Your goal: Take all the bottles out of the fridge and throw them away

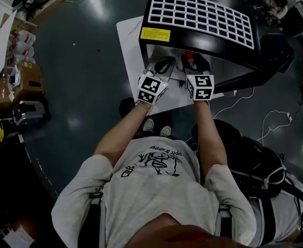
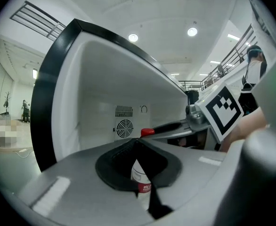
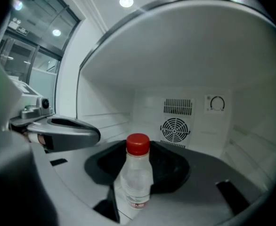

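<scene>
Red cap (image 3: 138,144) on clear bottle (image 3: 137,187) between right gripper (image 3: 138,169) jaws; white fridge (image 3: 128,69) interior beyond, black shell; black-and-white marker cube (image 1: 200,87) behind.

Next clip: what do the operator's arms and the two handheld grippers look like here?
The left gripper and right gripper each have grey bodies, black-padded claws and a white cube with black square markers. Arms are bare below the short sleeves of a light grey T-shirt with black print.
</scene>
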The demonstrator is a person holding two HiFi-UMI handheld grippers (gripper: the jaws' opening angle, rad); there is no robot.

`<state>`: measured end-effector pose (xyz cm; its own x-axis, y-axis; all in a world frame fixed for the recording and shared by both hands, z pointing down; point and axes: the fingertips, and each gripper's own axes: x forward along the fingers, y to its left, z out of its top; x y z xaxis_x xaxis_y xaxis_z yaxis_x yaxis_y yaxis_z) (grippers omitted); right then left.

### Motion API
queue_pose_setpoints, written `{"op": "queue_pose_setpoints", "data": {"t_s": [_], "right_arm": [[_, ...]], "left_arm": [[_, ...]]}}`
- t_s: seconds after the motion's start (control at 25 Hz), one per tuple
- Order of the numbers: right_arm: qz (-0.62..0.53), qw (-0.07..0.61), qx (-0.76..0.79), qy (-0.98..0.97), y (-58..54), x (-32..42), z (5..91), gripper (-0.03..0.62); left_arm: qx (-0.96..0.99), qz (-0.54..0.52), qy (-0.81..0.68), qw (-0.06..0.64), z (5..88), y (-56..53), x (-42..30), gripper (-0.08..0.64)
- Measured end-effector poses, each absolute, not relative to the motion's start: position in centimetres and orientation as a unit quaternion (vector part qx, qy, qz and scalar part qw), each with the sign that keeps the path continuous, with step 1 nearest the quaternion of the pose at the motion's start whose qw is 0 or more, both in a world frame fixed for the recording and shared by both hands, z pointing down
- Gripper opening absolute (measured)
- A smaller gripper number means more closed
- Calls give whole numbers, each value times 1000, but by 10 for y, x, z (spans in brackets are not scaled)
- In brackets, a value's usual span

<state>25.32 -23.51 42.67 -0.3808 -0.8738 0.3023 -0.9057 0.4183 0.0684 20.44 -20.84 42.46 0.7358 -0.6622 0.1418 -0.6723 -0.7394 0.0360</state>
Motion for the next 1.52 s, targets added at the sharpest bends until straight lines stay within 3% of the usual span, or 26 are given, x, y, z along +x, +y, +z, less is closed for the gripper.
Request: {"op": "queue_pose_setpoints", "data": {"t_s": [1.52], "right_arm": [[30, 136, 530, -837, -126, 255, 354, 153]], "left_arm": [[954, -2, -299, 16, 327, -113, 199, 8]]}}
